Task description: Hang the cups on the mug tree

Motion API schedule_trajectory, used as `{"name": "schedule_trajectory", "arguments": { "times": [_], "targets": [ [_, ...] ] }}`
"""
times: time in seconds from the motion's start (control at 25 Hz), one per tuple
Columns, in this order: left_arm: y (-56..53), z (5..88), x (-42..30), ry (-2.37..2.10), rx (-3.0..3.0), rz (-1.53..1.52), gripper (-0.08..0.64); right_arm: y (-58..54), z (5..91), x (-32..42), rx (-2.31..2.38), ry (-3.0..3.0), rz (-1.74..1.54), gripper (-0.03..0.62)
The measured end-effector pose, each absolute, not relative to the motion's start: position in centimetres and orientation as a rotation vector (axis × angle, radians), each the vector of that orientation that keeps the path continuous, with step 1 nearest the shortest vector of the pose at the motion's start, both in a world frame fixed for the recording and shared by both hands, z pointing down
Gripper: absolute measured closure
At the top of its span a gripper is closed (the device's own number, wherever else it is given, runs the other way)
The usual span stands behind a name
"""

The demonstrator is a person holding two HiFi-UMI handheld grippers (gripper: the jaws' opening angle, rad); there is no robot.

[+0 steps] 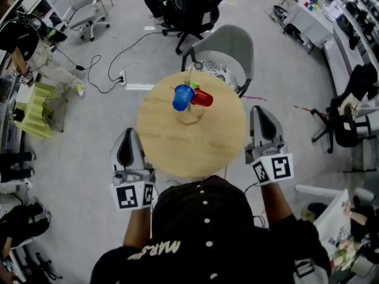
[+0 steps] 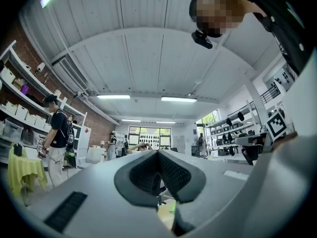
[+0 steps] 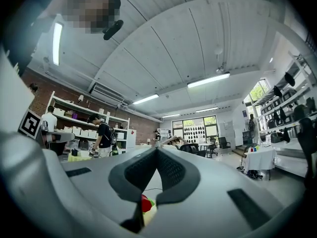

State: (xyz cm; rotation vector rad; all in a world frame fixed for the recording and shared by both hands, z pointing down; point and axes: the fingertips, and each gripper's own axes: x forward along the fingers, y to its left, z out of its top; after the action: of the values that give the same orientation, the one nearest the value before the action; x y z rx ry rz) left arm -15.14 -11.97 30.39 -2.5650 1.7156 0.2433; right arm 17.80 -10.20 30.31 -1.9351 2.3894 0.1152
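A blue cup (image 1: 182, 97) and a red cup (image 1: 202, 97) hang on the mug tree (image 1: 189, 117) toward the far edge of the round wooden counter (image 1: 195, 152). The left tool (image 1: 127, 136) and right tool (image 1: 261, 115) flank its near edge, jaws closed on nothing.

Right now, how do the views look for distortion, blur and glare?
Head view: sharp, evenly lit, bowed at the edges, blue cup and red cup crisp. Left gripper view: strong fisheye, black corners, ceiling lights blown white. Right gripper view: the same.

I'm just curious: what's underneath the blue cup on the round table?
The mug tree's wooden base shows below the blue cup. What holds it up is covered by the cup itself.
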Motion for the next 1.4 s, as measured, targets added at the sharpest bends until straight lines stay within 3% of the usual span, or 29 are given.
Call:
{"name": "schedule_trajectory", "arguments": {
  "times": [1.4],
  "targets": [
    [-11.5, 30.5, -15.0, 1.721, -2.576, 0.231, 0.563, -11.2, 30.8, 16.0, -1.887, 2.448, 0.107, 0.592]
  ]
}}
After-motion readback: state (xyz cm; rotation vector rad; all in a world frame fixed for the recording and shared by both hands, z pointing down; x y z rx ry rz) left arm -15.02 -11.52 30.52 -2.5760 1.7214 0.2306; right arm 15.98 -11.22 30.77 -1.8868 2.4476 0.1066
